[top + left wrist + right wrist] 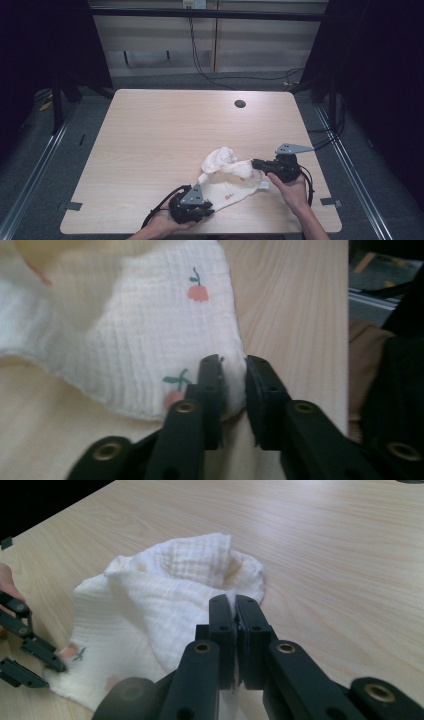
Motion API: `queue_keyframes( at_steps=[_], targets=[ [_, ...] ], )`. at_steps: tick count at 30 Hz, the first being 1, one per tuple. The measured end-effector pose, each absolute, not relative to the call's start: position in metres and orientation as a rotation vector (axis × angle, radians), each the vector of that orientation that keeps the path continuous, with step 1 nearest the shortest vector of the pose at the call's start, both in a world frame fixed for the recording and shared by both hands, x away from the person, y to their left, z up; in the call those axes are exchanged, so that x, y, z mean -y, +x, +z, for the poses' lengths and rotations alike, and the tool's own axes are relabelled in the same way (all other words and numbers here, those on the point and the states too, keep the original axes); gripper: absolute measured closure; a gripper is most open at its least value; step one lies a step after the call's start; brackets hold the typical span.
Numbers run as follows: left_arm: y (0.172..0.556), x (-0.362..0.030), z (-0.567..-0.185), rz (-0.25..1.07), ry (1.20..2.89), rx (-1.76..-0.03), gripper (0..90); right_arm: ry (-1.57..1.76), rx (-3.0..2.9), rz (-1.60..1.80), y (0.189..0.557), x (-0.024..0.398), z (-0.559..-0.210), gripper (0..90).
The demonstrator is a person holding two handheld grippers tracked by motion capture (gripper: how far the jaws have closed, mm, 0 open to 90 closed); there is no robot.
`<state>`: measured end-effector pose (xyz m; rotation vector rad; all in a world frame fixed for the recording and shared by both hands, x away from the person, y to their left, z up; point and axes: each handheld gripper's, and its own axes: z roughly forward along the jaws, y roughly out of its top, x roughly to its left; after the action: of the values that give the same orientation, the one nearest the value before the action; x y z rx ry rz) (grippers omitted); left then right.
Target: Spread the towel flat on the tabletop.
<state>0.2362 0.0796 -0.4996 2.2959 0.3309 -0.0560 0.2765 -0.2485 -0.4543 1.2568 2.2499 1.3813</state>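
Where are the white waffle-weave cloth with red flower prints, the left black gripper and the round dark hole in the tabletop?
white waffle-weave cloth (231, 186), high view, its flat middle.
left black gripper (233, 385), left gripper view, between its fingertips.
round dark hole (240, 104), high view, its centre.

The cloth (150, 340) is seen as a soft white woven fabric, its surface finely ribbed and crinkled like gauze, matt throughout, with small printed flowers in red and green. The table (165, 125) is shown with a pale wood-grain finish, smooth, with a faint satin sheen. The left gripper (233, 385) and the right gripper (235, 630) are made up of black matt plastic, with brass-coloured metal rivets set into them. A grey metal plate (292, 148) is carried on top, dull and flat.
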Motion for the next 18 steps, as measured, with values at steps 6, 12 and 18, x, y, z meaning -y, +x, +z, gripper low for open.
queue_keyframes(
  at_steps=[6,12,18],
  targets=[
    [0.245,-0.084,-0.496,-0.136,2.280,-0.358,86.4,1.257,-2.233,1.410,0.272,0.252,-0.449,86.9],
    [0.256,-0.101,-0.478,-0.167,2.167,-0.385,86.6,1.261,-2.218,1.462,0.271,0.255,-0.443,87.0],
    [0.272,-0.131,-0.463,-0.156,2.079,-0.450,86.5,1.237,-2.209,1.534,0.272,0.253,-0.432,87.1]
  ],
)
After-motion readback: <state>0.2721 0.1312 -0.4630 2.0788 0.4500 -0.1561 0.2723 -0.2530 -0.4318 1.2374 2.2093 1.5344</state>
